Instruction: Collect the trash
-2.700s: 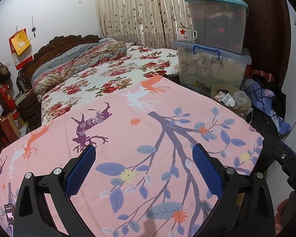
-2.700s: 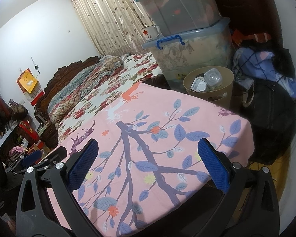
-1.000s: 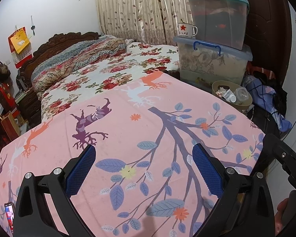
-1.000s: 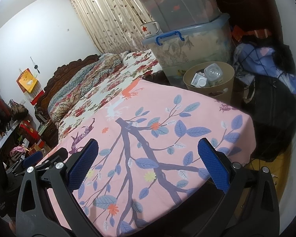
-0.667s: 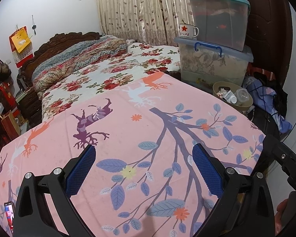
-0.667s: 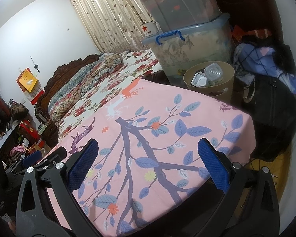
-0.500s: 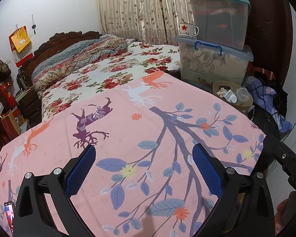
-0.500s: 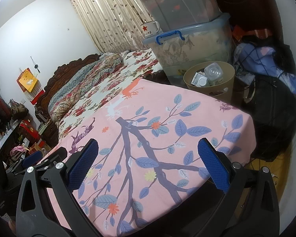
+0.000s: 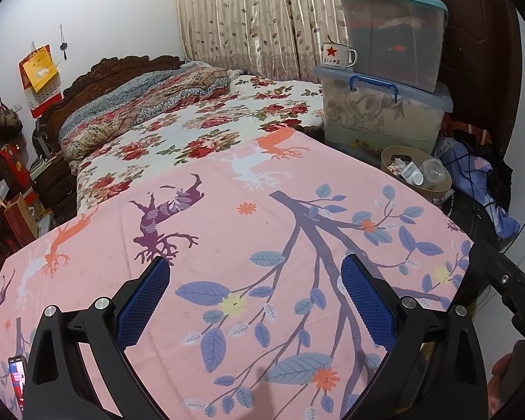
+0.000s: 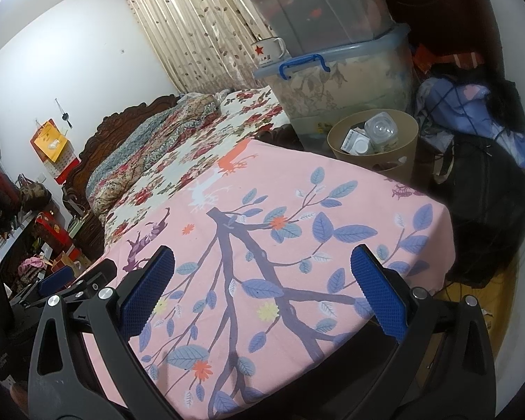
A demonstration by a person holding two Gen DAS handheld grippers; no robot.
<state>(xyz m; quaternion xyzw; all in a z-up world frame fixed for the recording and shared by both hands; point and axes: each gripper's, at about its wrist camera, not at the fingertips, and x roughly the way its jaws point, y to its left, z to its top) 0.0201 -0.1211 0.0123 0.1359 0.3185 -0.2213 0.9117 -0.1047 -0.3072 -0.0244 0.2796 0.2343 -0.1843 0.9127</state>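
A tan waste bin (image 10: 395, 159) (image 9: 437, 189) stands on the floor past the far right corner of the pink tablecloth (image 9: 262, 245) (image 10: 280, 245). Inside it lie a clear plastic bottle (image 10: 381, 129) and a small white carton (image 10: 351, 141). My left gripper (image 9: 255, 273) hovers open over the near side of the cloth, nothing between its blue pads. My right gripper (image 10: 262, 266) is open too, above the cloth's right half, empty. No loose trash shows on the cloth.
Two stacked clear storage boxes (image 9: 385, 112) with an enamel mug (image 9: 336, 56) rise behind the bin. A floral bed (image 9: 192, 122) lies beyond the table. Clothes and a black bag (image 10: 486, 189) pile at the right. A phone (image 9: 15, 381) shows at bottom left.
Both views have drifted slightly; the bin sits a little farther off in the left wrist view than 2.7 s ago. Both grippers have stayed open and empty.
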